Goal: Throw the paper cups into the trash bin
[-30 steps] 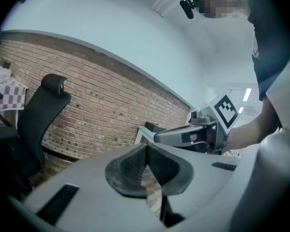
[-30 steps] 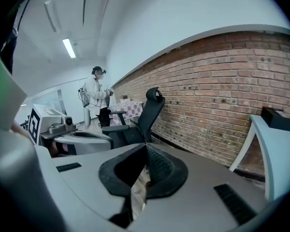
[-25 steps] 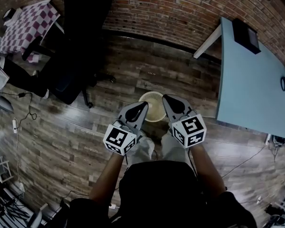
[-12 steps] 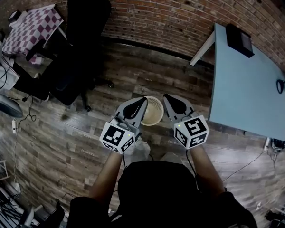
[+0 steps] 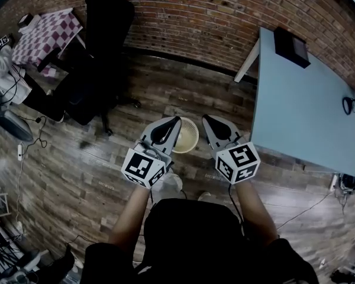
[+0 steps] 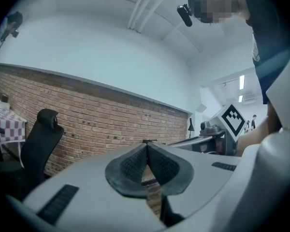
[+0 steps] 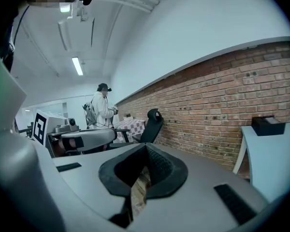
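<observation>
A round cream trash bin (image 5: 188, 139) stands on the wooden floor just ahead of me, its slatted rim showing between my two grippers. My left gripper (image 5: 173, 120) hovers at the bin's left edge, its jaws shut with nothing between them (image 6: 146, 145). At the bin's right edge my right gripper (image 5: 206, 119) is held level with it, pads closed together and empty (image 7: 145, 148). No paper cup shows in any view. The inside of the bin is mostly hidden by the grippers.
A light blue table (image 5: 302, 105) with a black box (image 5: 290, 45) stands close on the right. A black office chair (image 5: 100, 28) and a checked-cloth table (image 5: 47, 33) are at the back left, before a brick wall (image 5: 213, 10). Cables (image 5: 23, 152) lie left. A person in white (image 7: 102, 109) stands far off.
The head view has shifted, so the blue table sits further left in the picture. Both grippers stay beside the bin, the left drifting slightly left. Both stay shut.
</observation>
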Tool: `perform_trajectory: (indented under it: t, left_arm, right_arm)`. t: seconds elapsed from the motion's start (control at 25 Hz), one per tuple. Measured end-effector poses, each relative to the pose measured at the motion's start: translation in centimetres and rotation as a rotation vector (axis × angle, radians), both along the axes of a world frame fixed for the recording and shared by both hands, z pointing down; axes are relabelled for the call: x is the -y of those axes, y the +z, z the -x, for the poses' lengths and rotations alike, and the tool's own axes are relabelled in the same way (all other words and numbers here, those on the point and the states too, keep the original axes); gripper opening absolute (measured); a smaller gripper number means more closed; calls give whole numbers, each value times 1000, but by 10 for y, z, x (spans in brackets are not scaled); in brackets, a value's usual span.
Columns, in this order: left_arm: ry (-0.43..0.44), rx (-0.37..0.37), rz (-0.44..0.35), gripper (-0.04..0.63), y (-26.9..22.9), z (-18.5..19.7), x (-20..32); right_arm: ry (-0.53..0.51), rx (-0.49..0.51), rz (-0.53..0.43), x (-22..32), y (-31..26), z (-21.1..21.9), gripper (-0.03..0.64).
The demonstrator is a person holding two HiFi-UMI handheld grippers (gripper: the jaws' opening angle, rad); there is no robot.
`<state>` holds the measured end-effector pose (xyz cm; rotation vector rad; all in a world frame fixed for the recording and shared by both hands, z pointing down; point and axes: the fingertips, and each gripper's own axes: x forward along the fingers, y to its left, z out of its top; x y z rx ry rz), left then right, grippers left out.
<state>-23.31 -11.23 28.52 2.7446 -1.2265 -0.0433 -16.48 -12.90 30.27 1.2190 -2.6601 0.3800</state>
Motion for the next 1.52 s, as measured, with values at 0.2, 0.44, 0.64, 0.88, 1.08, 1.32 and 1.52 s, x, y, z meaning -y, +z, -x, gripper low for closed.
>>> perform_trajectory:
  t: [0.2,0.44,0.64,0.88,1.08,1.32,1.52]
  left_arm:
    - [-17,33,-8,9,-6,-24,-26]
    - [-41,54,-21,9,-8,-58,-61]
    - [-37,78,-44,9,-16,-91,-86]
    - [-45,91,-59,9,-20,-115,-113]
    - [-38,96,-66,9,-24,-139,-132]
    - [-27,124,-81,9,-32,-157,-151]
    - [-17,113,-82,9,-41,-163,-163]
  right_arm:
    - [-18,42,-31,-25,-10,-21,5]
    - [-40,84,-64,-58,-21,-47,4]
    - [-49,106,-87,-82,-30,-75,4]
    - [-58,116,-110,-112,-34,-98,4]
    - [-59,123,-125,-132,-39,-118,4]
    - [-62,123,-133,-151,-46,-132,4]
    - [-54,121,-135,-163,-55,-138,5]
